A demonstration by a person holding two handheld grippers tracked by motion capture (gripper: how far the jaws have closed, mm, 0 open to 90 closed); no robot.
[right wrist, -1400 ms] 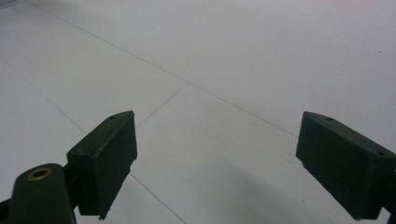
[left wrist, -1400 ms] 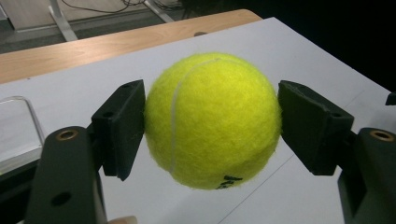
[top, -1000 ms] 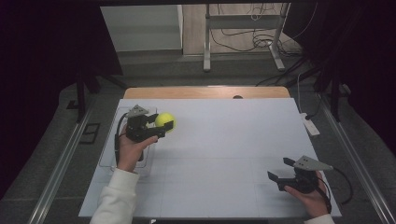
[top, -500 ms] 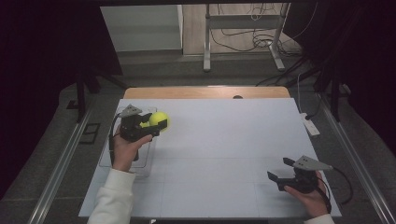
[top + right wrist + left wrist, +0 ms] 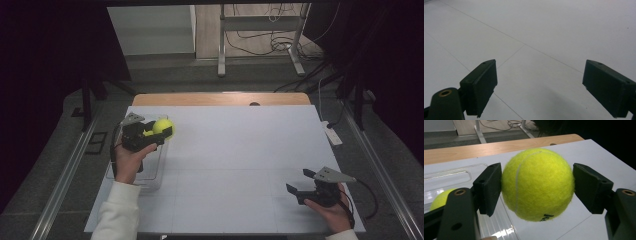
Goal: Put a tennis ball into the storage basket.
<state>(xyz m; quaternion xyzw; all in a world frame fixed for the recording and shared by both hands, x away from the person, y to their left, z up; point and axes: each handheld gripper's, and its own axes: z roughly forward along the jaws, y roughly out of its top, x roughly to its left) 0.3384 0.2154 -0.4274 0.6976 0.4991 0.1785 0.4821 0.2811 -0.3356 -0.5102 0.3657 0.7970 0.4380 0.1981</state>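
My left gripper [image 5: 162,131] is shut on a yellow tennis ball [image 5: 163,126], held above the far end of a clear plastic tray [image 5: 150,176] at the table's left side. In the left gripper view both black pads [image 5: 489,187] press the sides of the ball [image 5: 537,185]. A second yellow ball [image 5: 441,198] lies in the tray [image 5: 454,173] below and behind the left jaw. My right gripper [image 5: 299,181] rests low over the white table [image 5: 240,150] near its front right corner. It is open, with only bare table between its pads [image 5: 482,83].
A small white device [image 5: 332,134] with a cable lies at the table's right edge. A wooden strip [image 5: 220,98] runs along the far edge. Beyond it stand metal stand legs [image 5: 220,45] and floor cables. Metal rails run along both sides of the table.
My left gripper has carried the tennis ball slightly to the left, over the tray's far end. The right gripper has stayed where it was.
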